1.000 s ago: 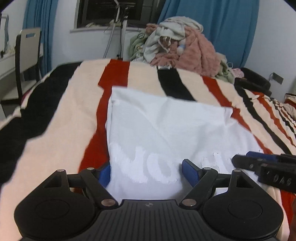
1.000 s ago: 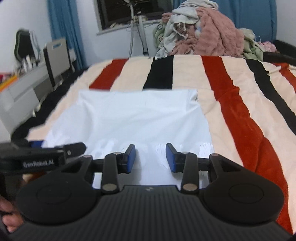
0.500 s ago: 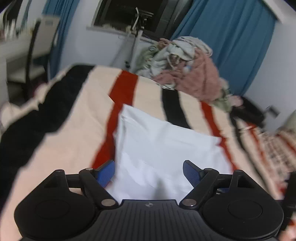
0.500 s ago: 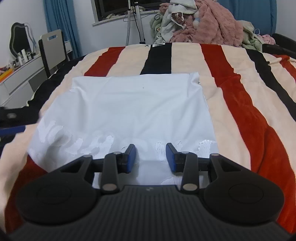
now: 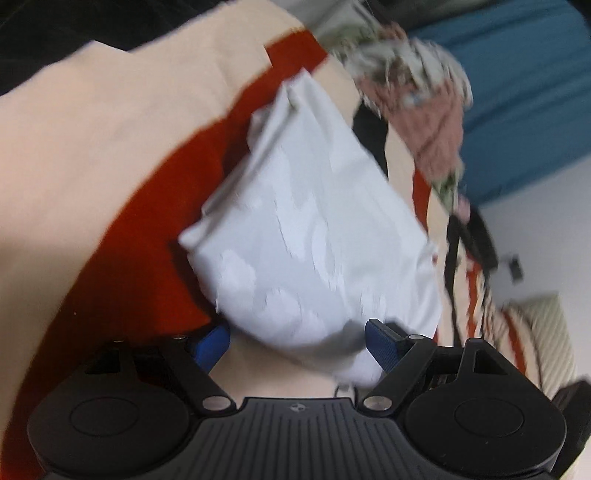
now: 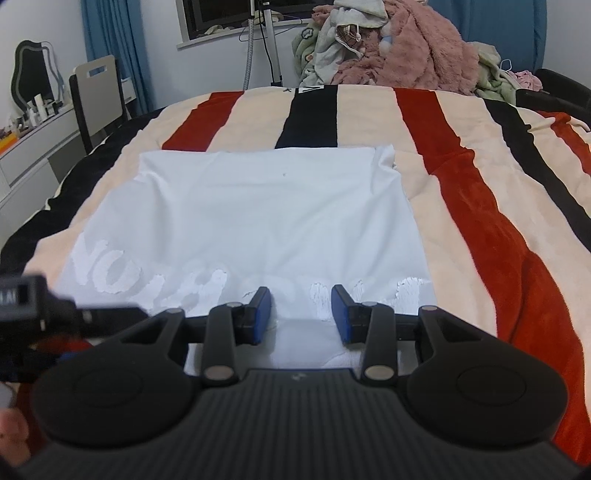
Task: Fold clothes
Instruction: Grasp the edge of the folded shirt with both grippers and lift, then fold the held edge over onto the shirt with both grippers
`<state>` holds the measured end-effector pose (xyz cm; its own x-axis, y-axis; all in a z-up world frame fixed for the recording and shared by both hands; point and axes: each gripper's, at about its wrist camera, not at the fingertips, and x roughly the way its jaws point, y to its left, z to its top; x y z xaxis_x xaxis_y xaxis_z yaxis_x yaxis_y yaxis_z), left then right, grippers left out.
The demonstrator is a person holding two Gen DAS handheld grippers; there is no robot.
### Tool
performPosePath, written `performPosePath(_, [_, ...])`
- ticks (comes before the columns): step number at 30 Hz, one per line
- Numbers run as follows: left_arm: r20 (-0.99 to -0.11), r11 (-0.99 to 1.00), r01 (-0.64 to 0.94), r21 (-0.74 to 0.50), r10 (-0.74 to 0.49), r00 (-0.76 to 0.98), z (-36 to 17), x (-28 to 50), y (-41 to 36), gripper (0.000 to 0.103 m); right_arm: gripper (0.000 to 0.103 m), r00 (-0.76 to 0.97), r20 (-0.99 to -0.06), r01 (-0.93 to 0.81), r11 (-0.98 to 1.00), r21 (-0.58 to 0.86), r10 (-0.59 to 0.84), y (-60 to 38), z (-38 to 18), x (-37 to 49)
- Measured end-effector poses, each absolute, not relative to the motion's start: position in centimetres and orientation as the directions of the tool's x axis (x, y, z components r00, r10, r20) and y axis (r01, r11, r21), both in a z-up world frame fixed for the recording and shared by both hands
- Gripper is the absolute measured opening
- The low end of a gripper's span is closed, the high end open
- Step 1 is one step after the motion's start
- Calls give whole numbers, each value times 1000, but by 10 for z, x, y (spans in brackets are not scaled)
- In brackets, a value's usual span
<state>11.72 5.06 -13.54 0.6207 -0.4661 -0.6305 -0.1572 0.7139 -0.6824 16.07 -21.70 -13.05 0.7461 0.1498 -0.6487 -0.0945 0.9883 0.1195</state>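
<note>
Right claw (image 6: 301, 314): its 2 blue-padded fingers (image 6: 261, 314) stand apart with nothing between them, low over the near edge of a white shirt (image 6: 258, 221). Whether the pads touch the cloth cannot be told.

Left claw (image 5: 297, 341): its fingers are spread wide and hold nothing. This view is tilted and blurred. The near edge of the white shirt (image 5: 306, 251) lies between the blue pads; contact cannot be confirmed. In the right wrist view the left claw (image 6: 107, 314) shows as a blurred black shape at the lower left, beside the shirt's near left corner.

The shirt lies flat on a bed, folded to a rough rectangle, with raised white lettering across its near part. Its far right corner is slightly bunched. It rests on a striped blanket (image 6: 461, 192) of cream, red and black bands, which covers the bed.

At the far end of the bed sits a pile of clothes (image 6: 399, 48), pink, white and pale green. Behind it hang blue curtains (image 6: 110, 48) on either side of a dark window (image 6: 221, 14). A chair (image 6: 98, 96) and a white desk (image 6: 33, 144) stand along the left wall, with a mirror (image 6: 33, 74) above the desk.
</note>
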Motion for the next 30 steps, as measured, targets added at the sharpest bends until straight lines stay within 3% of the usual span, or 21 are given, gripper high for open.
performPosePath(4, [-608, 709, -230, -667, -340, 718, -133, 109, 64, 67, 39, 745, -649, -86, 987, 137, 155, -219, -130, 162])
performPosePath(9, [-576, 692, -178, -699, -399, 713, -135, 114, 62, 66, 39, 742, -654, -67, 987, 143, 145, -218, -127, 162])
performPosePath(12, [-568, 696, -174, -696, -386, 727, -132, 110, 60, 59, 40, 741, -656, -53, 987, 150, 139, -218, -124, 161])
performPosePath(13, [-565, 698, -173, -695, -381, 732, -131, 109, 60, 58, 41, 739, -656, -43, 982, 183, 154, -221, -121, 161])
performPosePath(18, [-550, 704, -168, -690, -359, 754, -127, 102, 57, 42, 81, 728, -583, 6, 848, 530, 360, -250, -106, 151])
performPosePath(23, [-530, 698, -164, -697, -347, 774, -122, 97, 56, 36, 82, 616, -431, 138, 448, 883, 660, -270, -132, 136])
performPosePath(26, [-509, 667, -168, -726, -357, 783, -120, 93, 61, 30, 82, 533, -383, 232, 304, 924, 754, -263, -160, 132])
performPosePath(30, [-470, 603, -174, -779, -376, 799, -123, 92, 69, 23, 82, 545, -378, 305, 243, 921, 748, -262, -180, 136])
